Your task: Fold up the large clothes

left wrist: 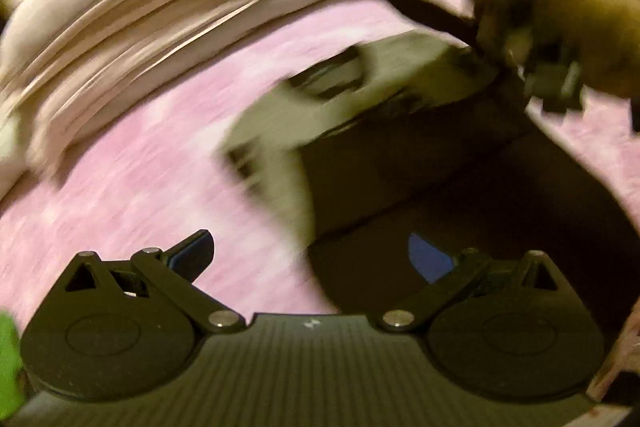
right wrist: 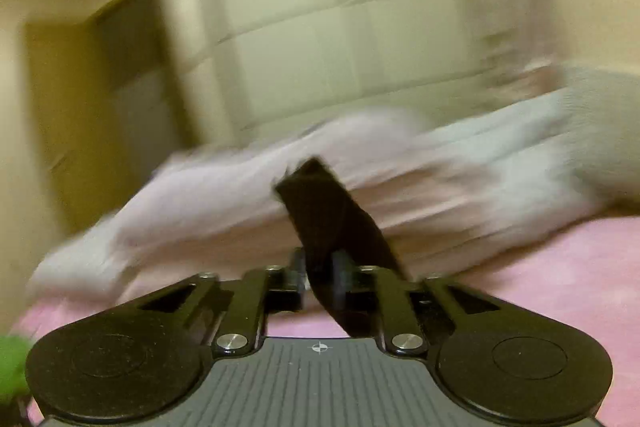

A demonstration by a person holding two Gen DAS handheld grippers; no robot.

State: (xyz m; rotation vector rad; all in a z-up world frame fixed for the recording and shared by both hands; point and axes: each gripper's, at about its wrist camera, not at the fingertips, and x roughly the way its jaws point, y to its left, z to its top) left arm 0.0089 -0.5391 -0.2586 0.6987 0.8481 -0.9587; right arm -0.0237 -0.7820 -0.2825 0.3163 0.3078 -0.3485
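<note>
Here, the right tongs (right wrist: 320, 283) pinch a dark garment (right wrist: 340, 223) over the pink bed (right wrist: 560, 267) — left tongs (left wrist: 316, 255) wide, garment beneath.

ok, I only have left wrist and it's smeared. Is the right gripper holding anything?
Observer: Yes. The right gripper is shut on a strip of dark cloth.
Operator: Where does the strip run?
Observer: It sticks up past the fingertips, in front of the pale bedding.
Operator: And behind the bedding?
Observer: White wardrobe doors with a light glare on them, all blurred.
</note>
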